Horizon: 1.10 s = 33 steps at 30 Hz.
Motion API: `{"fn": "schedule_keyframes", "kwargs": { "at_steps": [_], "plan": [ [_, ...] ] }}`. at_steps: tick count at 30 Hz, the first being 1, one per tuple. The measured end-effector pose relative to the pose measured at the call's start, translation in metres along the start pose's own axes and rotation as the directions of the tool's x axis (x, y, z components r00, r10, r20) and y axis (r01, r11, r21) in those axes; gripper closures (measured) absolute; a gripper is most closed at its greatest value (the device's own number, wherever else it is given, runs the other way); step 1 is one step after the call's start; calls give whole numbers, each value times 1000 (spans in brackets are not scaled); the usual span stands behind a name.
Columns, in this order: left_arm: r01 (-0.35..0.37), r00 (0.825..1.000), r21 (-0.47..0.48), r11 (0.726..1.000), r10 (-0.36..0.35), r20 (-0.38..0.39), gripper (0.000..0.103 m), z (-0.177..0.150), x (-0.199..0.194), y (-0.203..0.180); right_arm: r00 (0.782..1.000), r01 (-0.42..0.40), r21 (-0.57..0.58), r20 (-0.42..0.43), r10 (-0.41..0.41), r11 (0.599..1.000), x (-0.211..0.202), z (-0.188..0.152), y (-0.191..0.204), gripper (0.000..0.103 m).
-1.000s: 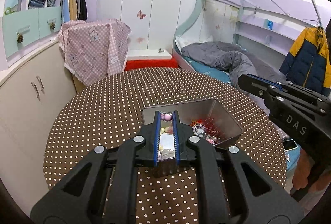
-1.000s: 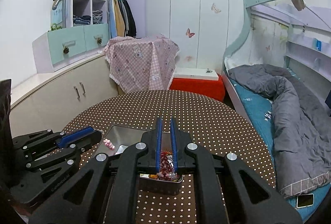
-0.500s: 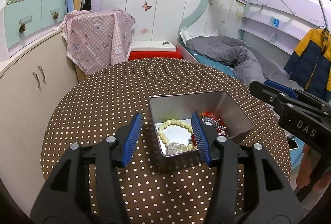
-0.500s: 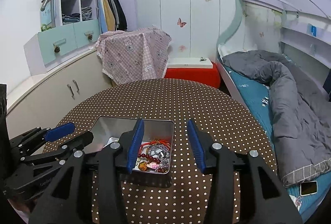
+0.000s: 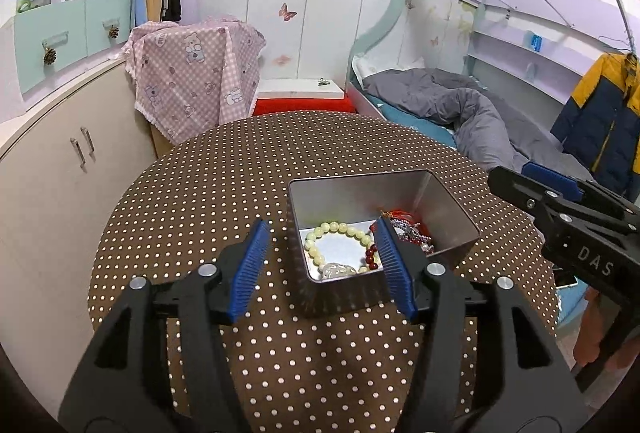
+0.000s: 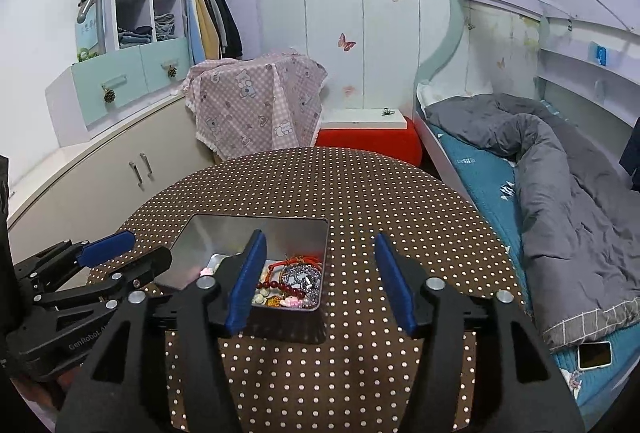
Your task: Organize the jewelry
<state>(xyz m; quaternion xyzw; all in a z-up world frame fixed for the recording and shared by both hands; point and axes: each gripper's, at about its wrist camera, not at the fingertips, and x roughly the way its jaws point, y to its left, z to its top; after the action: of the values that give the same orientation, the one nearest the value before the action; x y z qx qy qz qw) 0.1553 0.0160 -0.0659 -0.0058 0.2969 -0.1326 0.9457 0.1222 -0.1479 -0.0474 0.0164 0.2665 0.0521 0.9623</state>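
On the dotted round table (image 5: 208, 193) sits an open metal tin (image 5: 452, 229), holding a pale green bead bracelet (image 5: 340, 233) at its left and a red-and-silver tangle of jewelry (image 6: 294, 281) at its right. Nothing stands between the tin and either pair of tongs. The left tongs (image 5: 322, 267) gape wide and hold nothing, the tin at their one o'clock. The right tongs (image 6: 320, 275) are spread wide too, empty, the tin at their eleven o'clock. Beyond the table at twelve o'clock stands a red stool (image 6: 368, 143), a pink checked cloth (image 6: 256, 109) at eleven. Only the right view shows a phone (image 6: 595, 355) on the bed; only the left shows a yellow and navy jacket (image 5: 604, 129).
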Motion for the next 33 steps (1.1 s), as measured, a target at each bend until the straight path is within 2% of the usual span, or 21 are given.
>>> {"fn": "schedule_keyframes", "kwargs": {
  "at_steps": [10, 14, 16, 19, 24, 33],
  "plan": [
    [-56, 998, -18, 998, 57, 37, 32, -2, -37, -8, 999, 18, 3, 45, -18, 1000, -32, 0, 0, 20],
    [-68, 996, -25, 997, 70, 58, 26, -1, -55, -10, 998, 21, 11, 57, -22, 1000, -47, 0, 2, 16],
    [-70, 995, -26, 997, 72, 72, 24, 0, -65, -14, 998, 20, 17, 64, -21, 1000, -55, 1, 3, 9],
    [-84, 992, -22, 996, 86, 89, 18, 2, -78, -17, 996, 24, 13, 88, -25, 1000, -66, 1, 4, 8],
    [-96, 986, -36, 995, 100, 134, 13, 6, -104, -22, 991, 35, 8, 126, -35, 999, -87, 3, 6, 8],
    [-128, 968, -27, 991, 131, 214, 10, 14, -140, -36, 978, 40, -2, 203, -39, 999, -118, 7, 7, 8]
  ]
}}
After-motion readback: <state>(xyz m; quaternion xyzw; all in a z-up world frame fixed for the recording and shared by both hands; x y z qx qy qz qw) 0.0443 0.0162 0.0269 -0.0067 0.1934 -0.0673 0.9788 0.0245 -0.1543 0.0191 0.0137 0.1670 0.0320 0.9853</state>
